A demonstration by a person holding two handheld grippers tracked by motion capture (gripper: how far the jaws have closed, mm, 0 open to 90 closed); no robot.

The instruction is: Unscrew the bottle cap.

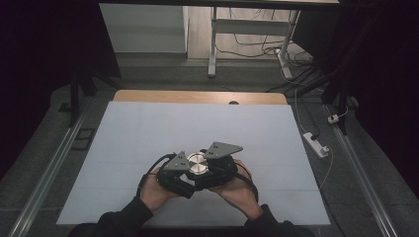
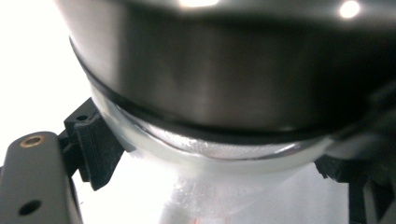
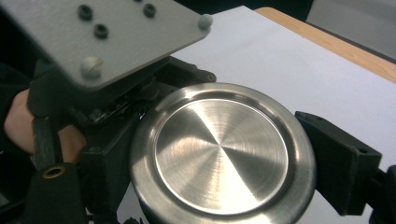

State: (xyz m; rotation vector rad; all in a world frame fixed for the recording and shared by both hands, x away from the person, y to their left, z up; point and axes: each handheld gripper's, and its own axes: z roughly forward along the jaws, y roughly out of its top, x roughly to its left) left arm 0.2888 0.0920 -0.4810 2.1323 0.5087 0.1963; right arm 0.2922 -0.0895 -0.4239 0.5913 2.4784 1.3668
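A glass jar with a brushed steel lid (image 1: 196,163) is held over the near middle of the white sheet, between both grippers. My left gripper (image 1: 189,173) is shut on the jar: in the left gripper view its black jaws flank the glass body (image 2: 210,158) just under the lid's rim (image 2: 233,70). My right gripper (image 1: 205,169) comes in from the right. In the right gripper view its jaws stand either side of the lid (image 3: 219,149), pressing on the rim. The left gripper's grey plate (image 3: 102,37) and a hand (image 3: 18,116) show behind the lid.
A white sheet (image 1: 148,133) covers the table, with a wooden strip (image 1: 197,97) bare at the far edge. On the floor to the right lies a white power strip (image 1: 316,144) with cables. A desk frame (image 1: 212,49) stands beyond the table.
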